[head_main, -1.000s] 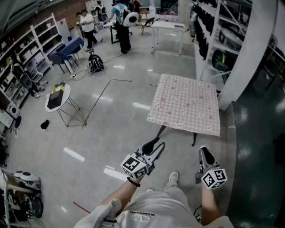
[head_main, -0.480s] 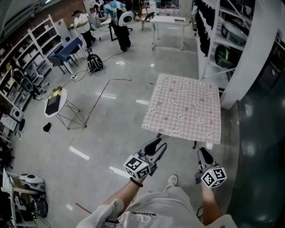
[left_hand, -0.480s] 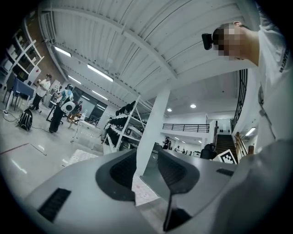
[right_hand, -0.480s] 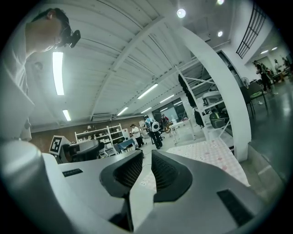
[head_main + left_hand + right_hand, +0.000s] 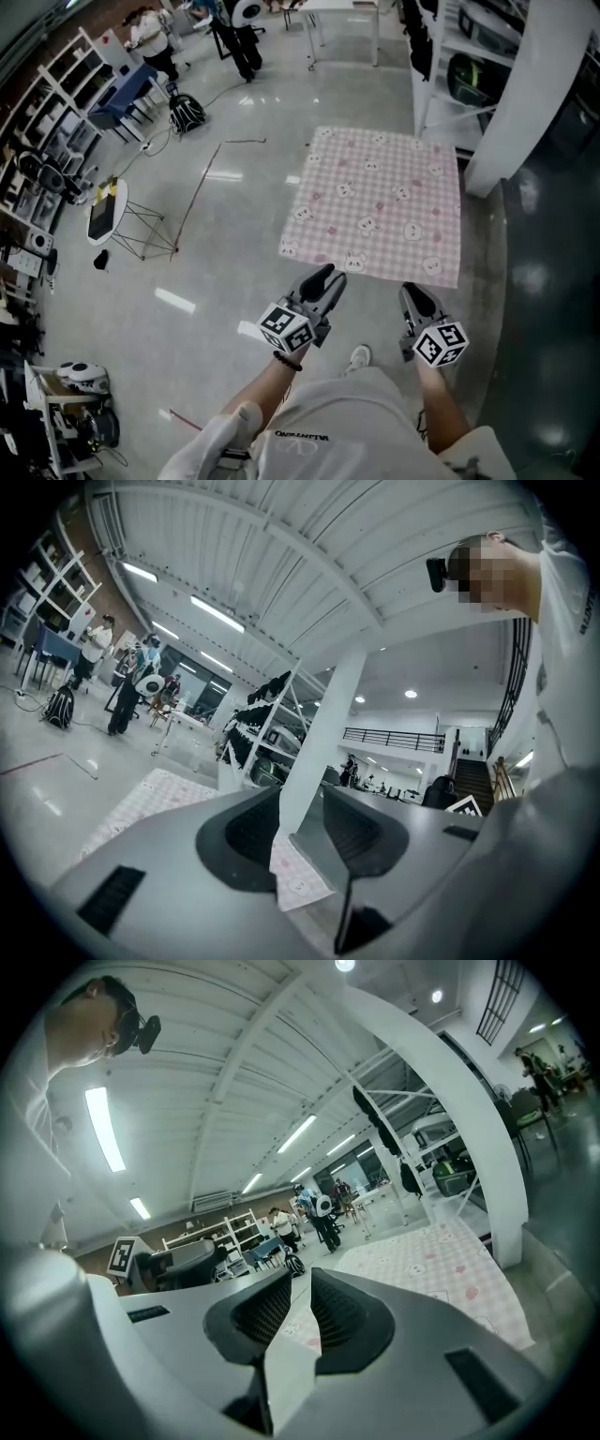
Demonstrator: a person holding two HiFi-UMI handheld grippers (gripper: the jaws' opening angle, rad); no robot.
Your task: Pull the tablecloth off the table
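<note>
Pink-checked cloth with small animal faces, the tablecloth [image 5: 375, 202], lies flat and covers the whole top, so the table below it cannot be seen. Its near edge faces the person who holds the tools. Both tools are held just in front of this near edge without touching it, each pointing about level toward the tablecloth. I think this is because a level jaw can slip over the edge from the side. The left gripper [image 5: 322, 277] is in front of the near left part of the tablecloth, its jaws apart with nothing between them. The right gripper [image 5: 419, 296] is in front of the near right part. Its jaws have just been opening, a narrow gap shows, and it is empty too. Two grips set well apart on one edge would, in my judgement, draw the tablecloth off evenly. The pull is not yet begun.
</note>
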